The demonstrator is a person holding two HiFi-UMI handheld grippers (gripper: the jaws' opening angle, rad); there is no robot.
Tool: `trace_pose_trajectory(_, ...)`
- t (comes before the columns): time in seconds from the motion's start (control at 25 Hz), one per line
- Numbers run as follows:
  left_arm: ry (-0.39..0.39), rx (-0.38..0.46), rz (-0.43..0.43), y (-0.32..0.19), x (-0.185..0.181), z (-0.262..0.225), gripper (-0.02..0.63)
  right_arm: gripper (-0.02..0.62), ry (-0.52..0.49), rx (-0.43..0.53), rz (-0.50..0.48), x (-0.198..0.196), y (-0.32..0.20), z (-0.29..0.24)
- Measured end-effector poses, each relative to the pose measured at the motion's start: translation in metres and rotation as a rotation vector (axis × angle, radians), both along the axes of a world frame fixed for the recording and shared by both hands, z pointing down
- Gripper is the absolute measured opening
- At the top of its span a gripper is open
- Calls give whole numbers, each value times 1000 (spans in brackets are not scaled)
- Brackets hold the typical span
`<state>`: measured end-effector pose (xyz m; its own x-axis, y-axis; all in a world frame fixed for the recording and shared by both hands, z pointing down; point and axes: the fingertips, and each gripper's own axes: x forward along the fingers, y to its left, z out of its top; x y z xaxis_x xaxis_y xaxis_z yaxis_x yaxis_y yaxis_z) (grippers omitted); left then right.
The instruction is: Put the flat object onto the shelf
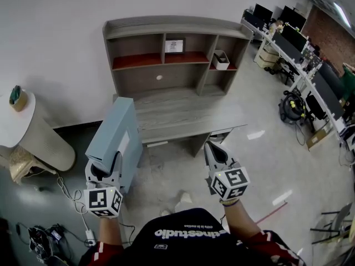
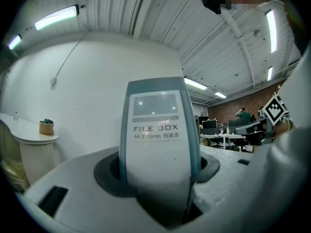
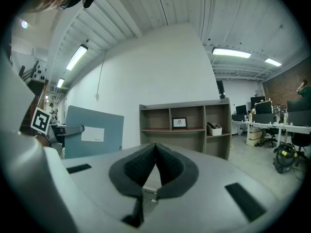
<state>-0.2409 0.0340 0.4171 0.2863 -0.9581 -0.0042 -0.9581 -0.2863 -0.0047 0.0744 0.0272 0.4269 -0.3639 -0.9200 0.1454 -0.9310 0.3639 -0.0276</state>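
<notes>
While the left gripper (image 1: 109,169) pinches the file box (image 1: 115,134) by its spine, upright and clear of the floor, the shelf (image 1: 177,26) stands well apart ahead. Right gripper (image 1: 212,148): jaws pressed together, nothing in them. Advice: hold the box vertical, aim for the bare upper-left compartment, stay off the picture frame (image 1: 174,45) and white bin (image 1: 221,60), and steady the free edge with the right gripper before release.

Black top (image 1: 186,234), white lettering, red sleeves (image 1: 262,241); grey left gripper (image 1: 112,158) and right gripper (image 1: 211,147), square-marker cubes (image 1: 104,201).
</notes>
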Motion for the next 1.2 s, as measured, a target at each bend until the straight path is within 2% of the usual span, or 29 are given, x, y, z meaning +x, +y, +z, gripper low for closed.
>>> trace_pose_trajectory(0.6, -5, -5, -13, -6, 2, 4, 262, -3, -9, -2, -27, -6, -16, 0)
trace_pose_trajectory(1.2, -20, -11, -24, -68, 17, 5, 261, -3, -21, -8, -43, 8, -79, -1)
